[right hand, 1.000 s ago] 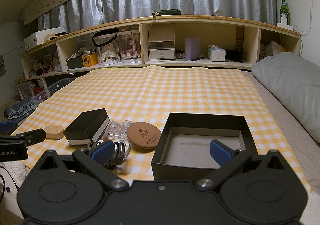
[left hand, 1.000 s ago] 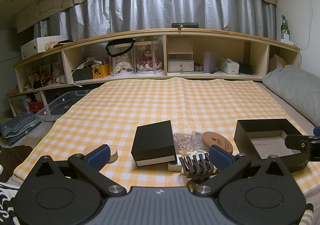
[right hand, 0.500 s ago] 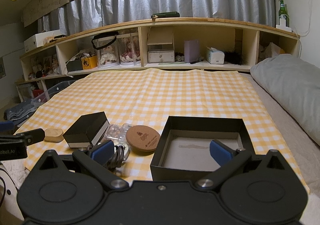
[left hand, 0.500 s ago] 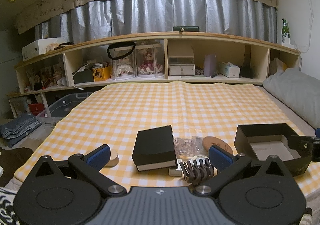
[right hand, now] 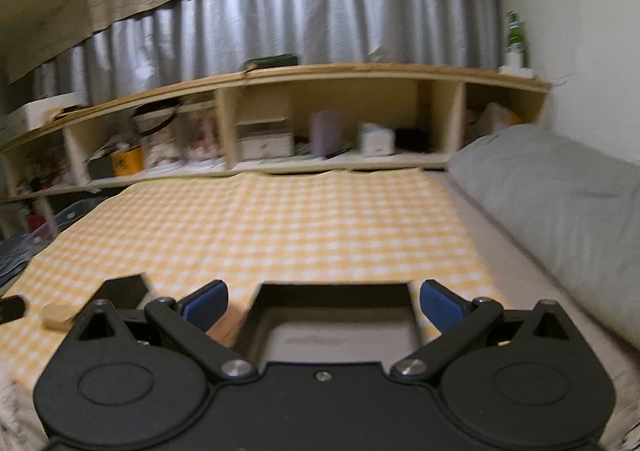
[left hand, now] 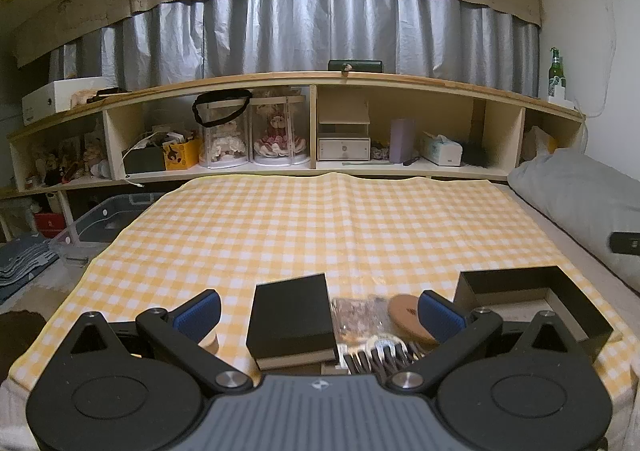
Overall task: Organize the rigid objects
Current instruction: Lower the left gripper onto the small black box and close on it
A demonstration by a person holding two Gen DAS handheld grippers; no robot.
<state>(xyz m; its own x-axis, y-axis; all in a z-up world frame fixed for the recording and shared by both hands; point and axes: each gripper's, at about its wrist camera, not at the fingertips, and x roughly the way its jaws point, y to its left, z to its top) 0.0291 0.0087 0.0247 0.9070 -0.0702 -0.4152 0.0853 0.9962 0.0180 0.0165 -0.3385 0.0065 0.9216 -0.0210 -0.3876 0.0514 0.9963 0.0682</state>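
Observation:
A closed black box (left hand: 292,315) lies on the yellow checked cloth (left hand: 320,227) near its front edge. Right of it lie a clear plastic packet (left hand: 356,311), a round cork coaster (left hand: 408,315) and a dark claw hair clip (left hand: 380,355). An open black box (left hand: 516,283) stands at the right; it also shows in the right wrist view (right hand: 336,315). A small wooden disc (right hand: 58,317) lies at the left. My left gripper (left hand: 318,311) is open and empty above the closed box. My right gripper (right hand: 322,301) is open and empty over the open box.
A wooden shelf unit (left hand: 320,123) with doll cases, boxes and tissues runs along the far edge of the bed. A grey pillow (left hand: 580,203) lies at the right. A clear storage bin (left hand: 104,219) and folded clothes sit on the floor at the left.
Both grippers have pulled back and tilted up, so the objects sit lower in view. The right wrist view is now blurred from motion. Nothing was picked up.

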